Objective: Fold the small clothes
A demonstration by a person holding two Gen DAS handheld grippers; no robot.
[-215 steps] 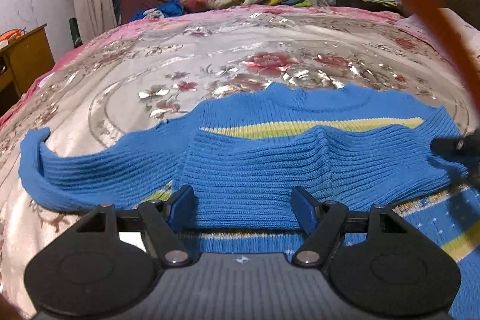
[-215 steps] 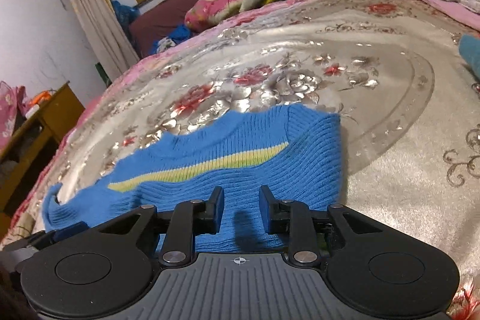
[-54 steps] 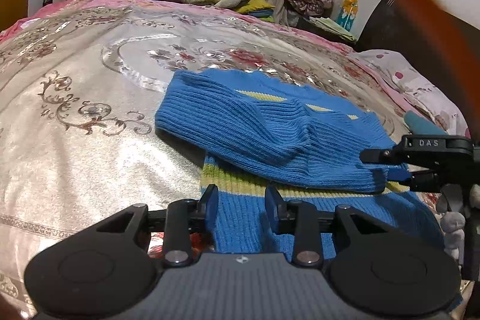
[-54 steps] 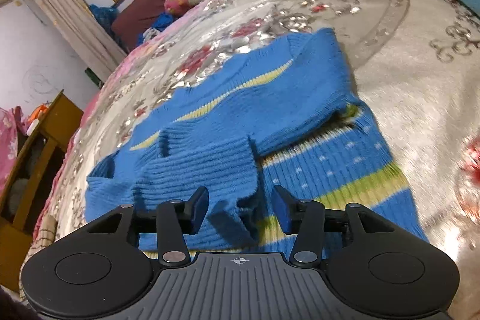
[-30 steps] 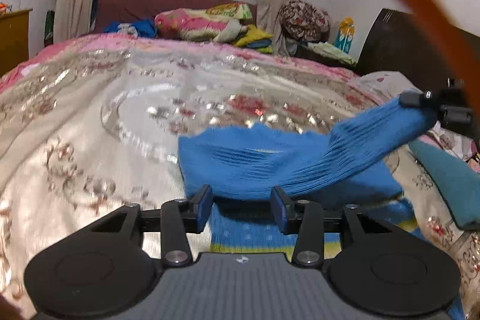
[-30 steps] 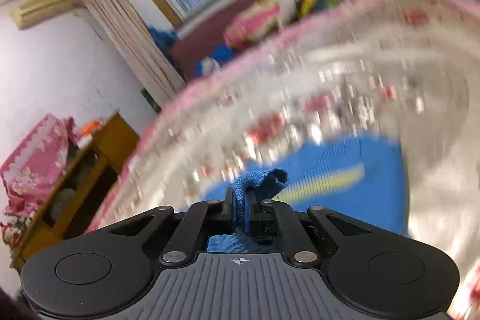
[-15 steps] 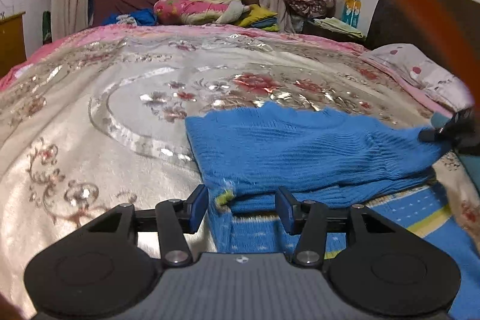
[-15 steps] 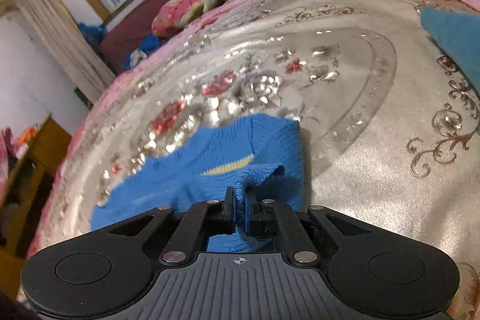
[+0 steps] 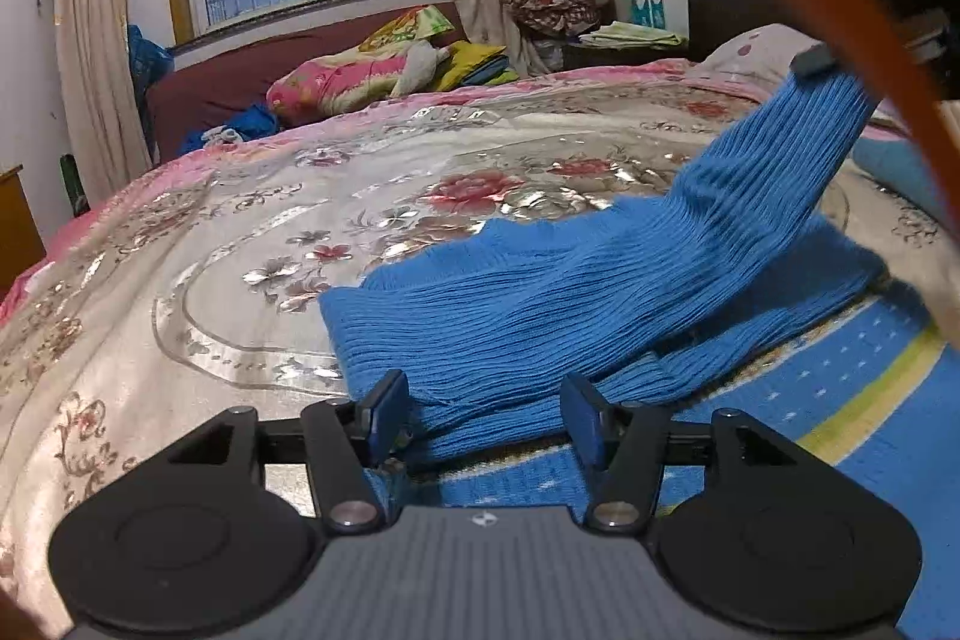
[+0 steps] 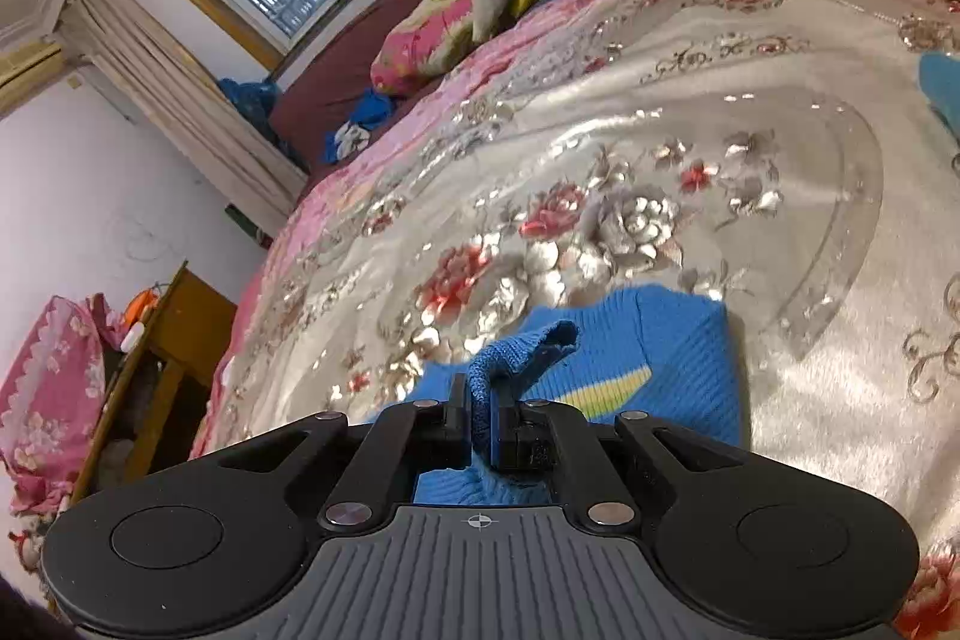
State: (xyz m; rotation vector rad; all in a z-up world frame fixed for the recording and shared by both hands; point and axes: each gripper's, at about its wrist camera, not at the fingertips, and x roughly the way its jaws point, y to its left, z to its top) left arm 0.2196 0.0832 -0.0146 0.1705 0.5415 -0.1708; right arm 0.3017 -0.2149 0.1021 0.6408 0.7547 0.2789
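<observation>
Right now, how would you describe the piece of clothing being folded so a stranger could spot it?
On the big bed with the shiny floral bedspread lies a blue ribbed sweater, one sleeve lifted by the right gripper. Its yellow stripe sets it apart from the plain teal cloth beside it.

Bedspread (image 9: 180, 280) lies bare left of and beyond the blue sweater (image 9: 540, 304). Far edge blocked by pillows (image 9: 360, 76); teal cloth (image 10: 942, 88) obstructs right.

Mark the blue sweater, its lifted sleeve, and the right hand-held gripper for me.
blue sweater (image 9: 480, 316): left wrist view, ribbed body lying on the bed.
lifted sleeve (image 9: 798, 142): left wrist view, raised ribbed stretch below the cuff.
right hand-held gripper (image 10: 478, 421): right wrist view, between fingertips shut on the sleeve.
</observation>
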